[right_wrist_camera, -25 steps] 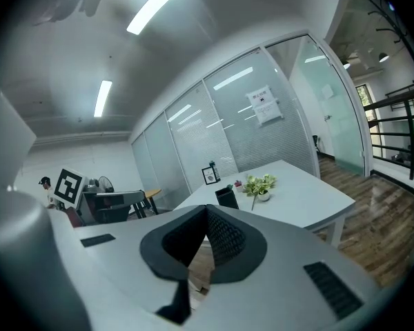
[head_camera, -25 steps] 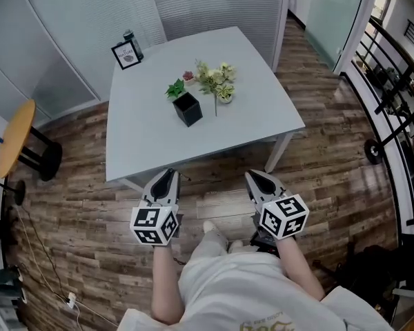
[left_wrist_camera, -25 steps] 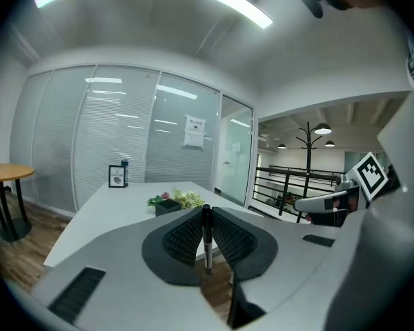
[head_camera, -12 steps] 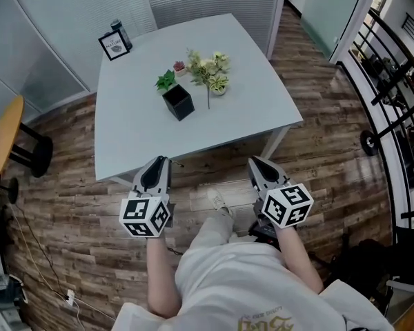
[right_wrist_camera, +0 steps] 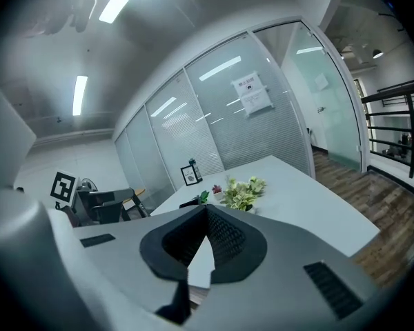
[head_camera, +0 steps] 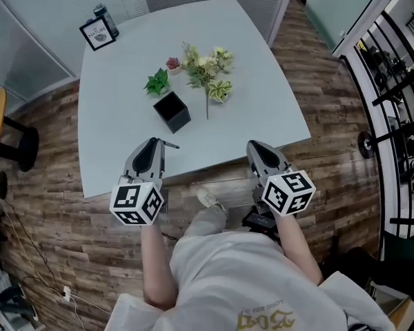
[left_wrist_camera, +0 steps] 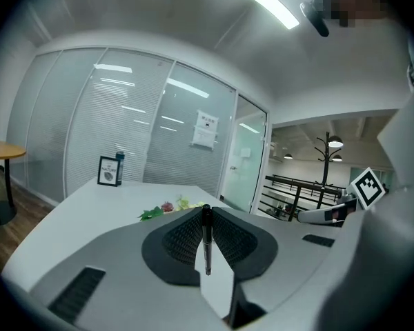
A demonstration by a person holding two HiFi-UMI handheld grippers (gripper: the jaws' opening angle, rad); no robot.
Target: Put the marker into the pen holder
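Marker: upright, pinched between the closed jaws of left gripper.
Right gripper: jaws together, holding nothing.
Pen holder: on desk, ahead of the marker.

Each handheld unit is a grey moulded-plastic shell that tapers to two jaws. The grey plastic left gripper and the grey plastic right gripper are identical in form. The inner jaw faces carry black ribbed rubber pads. Narrow black slotted vents are recessed in the upper surface of the shell. A white cube with black square markers is fitted at the rear of each gripper. The operator wears an off-white short-sleeved shirt with yellow lettering on the front, pale trousers and a light-coloured shoe.
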